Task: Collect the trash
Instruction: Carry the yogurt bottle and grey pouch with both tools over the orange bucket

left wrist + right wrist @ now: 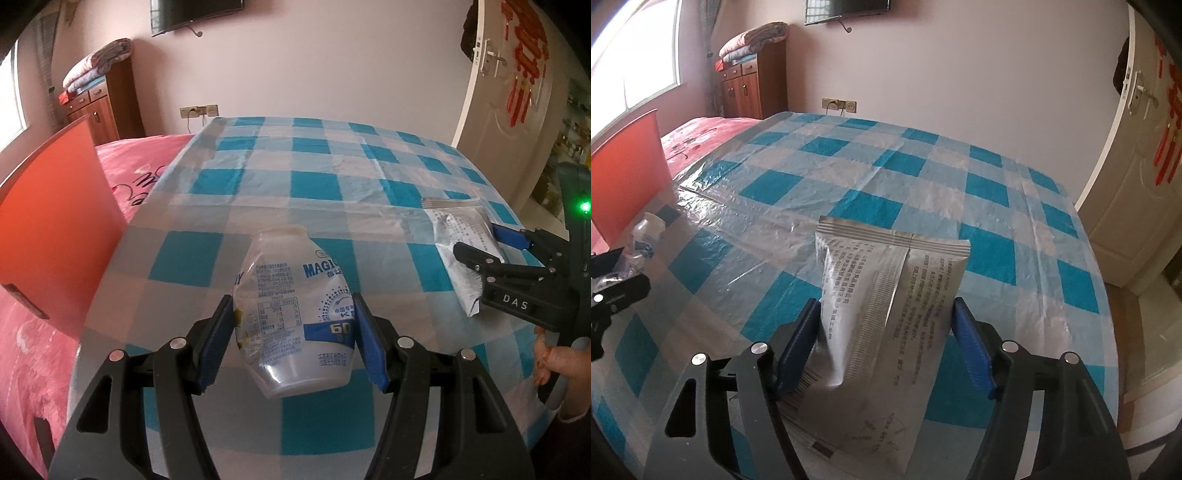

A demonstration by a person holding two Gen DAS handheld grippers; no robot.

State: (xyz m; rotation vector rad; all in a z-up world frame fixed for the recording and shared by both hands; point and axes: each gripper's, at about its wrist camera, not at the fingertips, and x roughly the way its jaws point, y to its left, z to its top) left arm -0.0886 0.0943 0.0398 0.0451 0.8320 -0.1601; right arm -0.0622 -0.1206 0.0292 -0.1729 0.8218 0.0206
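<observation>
Left gripper [295,328] clamping one crushed bottle [293,317], right gripper [884,343] clamping one silver packet [882,317], checked tablecloth [849,173].

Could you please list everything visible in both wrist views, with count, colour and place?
plastic bottle: one, clear with blue label, crushed, between the left pads
foil packet: one, silver, between the right pads
tablecloth: one, blue and white check, over the table
board: one, orange, left of the table
bedding: pink, behind the board
cabinet: one, brown, far left wall
door: one, white, right
left gripper: black, blue pads, clamping the bottle
right gripper: black, blue pads, clamping the packet
</observation>
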